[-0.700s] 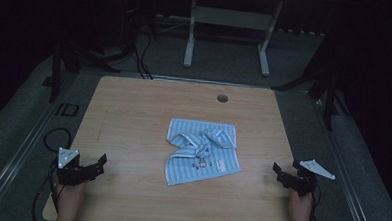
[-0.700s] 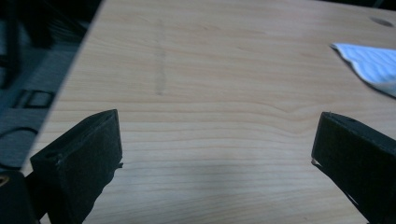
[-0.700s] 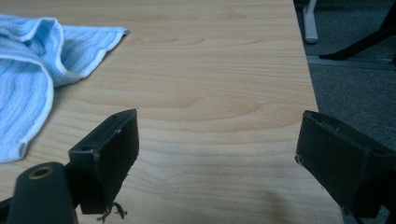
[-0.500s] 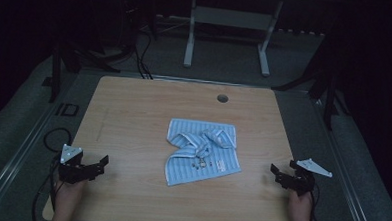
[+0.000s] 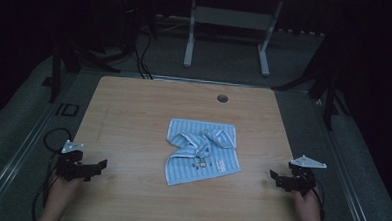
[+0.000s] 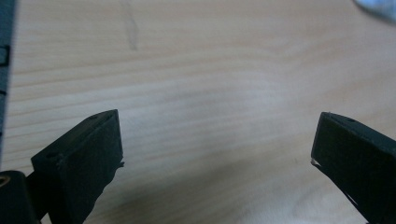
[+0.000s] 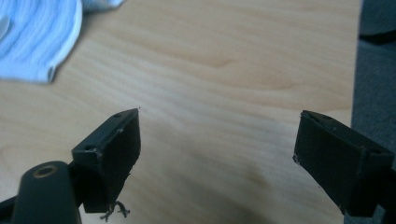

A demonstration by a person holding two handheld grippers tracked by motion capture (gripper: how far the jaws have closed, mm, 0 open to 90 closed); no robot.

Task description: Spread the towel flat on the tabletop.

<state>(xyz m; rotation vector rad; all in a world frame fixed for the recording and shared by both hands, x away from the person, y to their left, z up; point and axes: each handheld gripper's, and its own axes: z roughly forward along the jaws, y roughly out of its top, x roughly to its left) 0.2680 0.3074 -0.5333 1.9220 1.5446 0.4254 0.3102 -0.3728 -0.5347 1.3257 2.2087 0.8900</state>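
The striped cloth [image 5: 202, 151] is lying rumpled at mid-bench — bare wood is lying open all around it. You are holding the left tongs [image 5: 97, 166] and right tongs [image 5: 276, 178] apart, empty, at the bench's [image 5: 134, 103] near corners.

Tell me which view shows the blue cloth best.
The high view: the whole striped cloth lies rumpled mid-table, all its edges visible. The right gripper view catches only a blurred edge of it at the upper left. The left gripper view shows a sliver at the top right corner.
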